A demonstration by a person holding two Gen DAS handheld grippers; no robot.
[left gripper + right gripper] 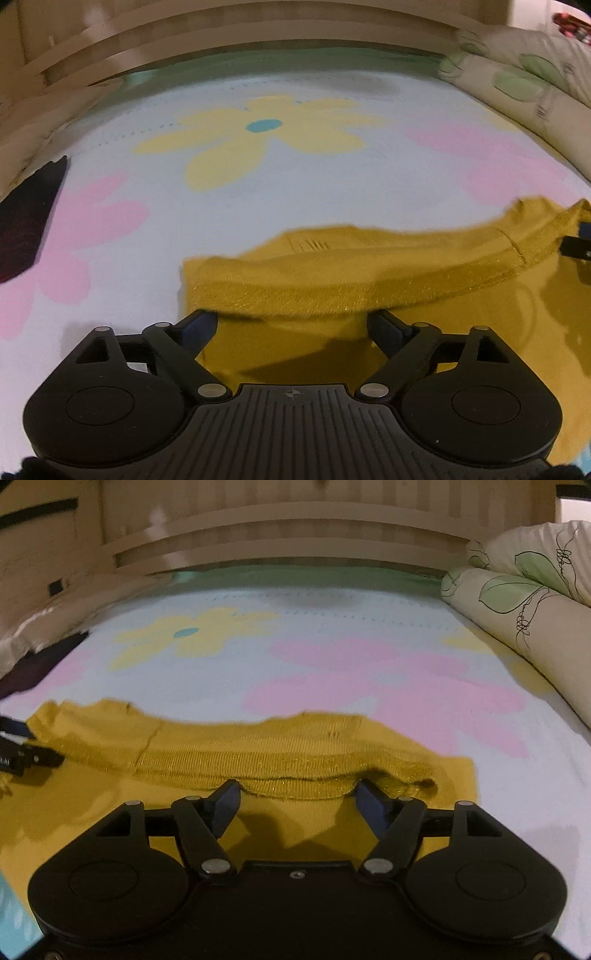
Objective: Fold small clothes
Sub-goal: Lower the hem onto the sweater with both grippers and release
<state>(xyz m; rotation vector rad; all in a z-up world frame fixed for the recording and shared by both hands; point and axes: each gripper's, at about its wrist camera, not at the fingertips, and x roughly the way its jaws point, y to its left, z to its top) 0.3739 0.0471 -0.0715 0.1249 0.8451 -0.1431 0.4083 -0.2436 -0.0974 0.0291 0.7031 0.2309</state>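
Observation:
A mustard-yellow knit garment [369,273] lies on the flowered bed sheet [258,177], its ribbed hem folded over toward me. My left gripper [291,325] is open, its fingers spread just in front of the hem near the garment's left end. My right gripper [295,797] is open too, its fingers spread at the hem near the garment's [258,757] right end. Each gripper shows at the edge of the other's view: the right one in the left wrist view [580,247], the left one in the right wrist view [18,753]. Neither holds the cloth.
A dark garment [29,229] lies at the bed's left edge, also in the right wrist view [40,661]. Leaf-patterned pillows [524,602] are stacked at the right. A wooden headboard [288,535] bounds the far end of the sheet [332,672].

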